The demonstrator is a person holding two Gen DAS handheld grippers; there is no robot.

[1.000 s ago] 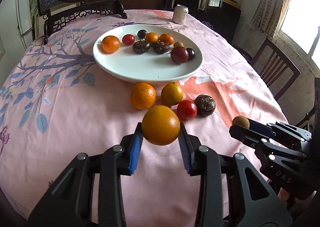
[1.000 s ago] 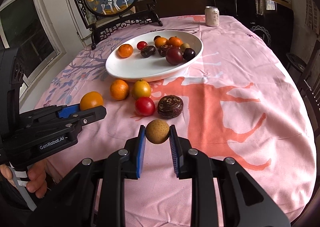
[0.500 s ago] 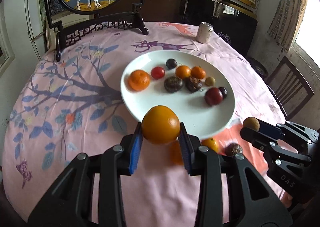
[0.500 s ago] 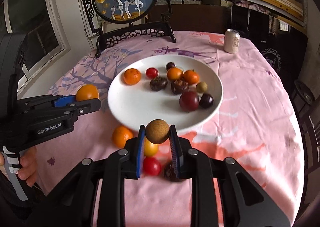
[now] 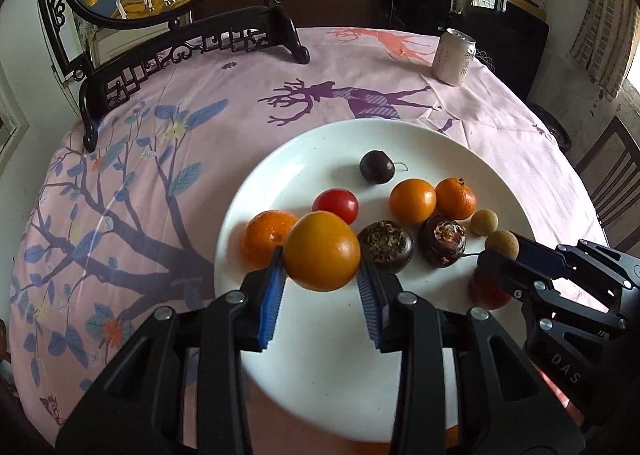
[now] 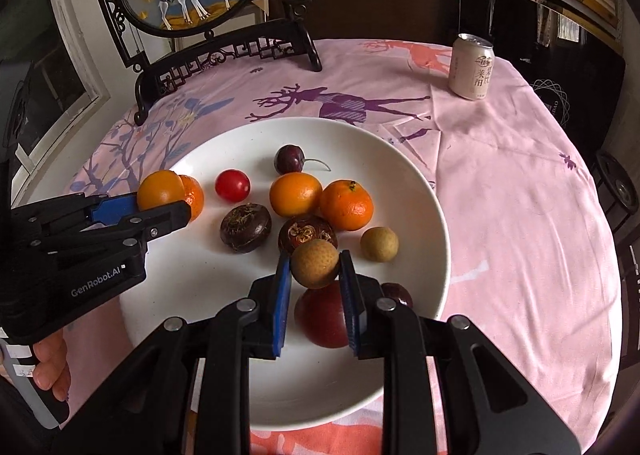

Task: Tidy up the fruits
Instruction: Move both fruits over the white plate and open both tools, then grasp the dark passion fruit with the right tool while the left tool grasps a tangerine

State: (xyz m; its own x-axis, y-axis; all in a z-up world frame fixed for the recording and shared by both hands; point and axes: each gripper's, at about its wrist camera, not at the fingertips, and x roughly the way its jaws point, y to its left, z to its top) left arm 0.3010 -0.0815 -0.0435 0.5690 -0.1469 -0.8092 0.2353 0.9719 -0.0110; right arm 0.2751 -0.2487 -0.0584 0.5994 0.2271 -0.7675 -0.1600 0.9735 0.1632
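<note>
Currently an orange is clamped in the left gripper jaws above the plate near its left edge; a longan is gripped by the right gripper over plated fruit, above a plum.

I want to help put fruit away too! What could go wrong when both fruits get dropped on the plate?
The round orange fruit in the left gripper may roll off the shallow white plate. The small tan longan in the right gripper hangs over a dark red plum and could bounce off it.
</note>
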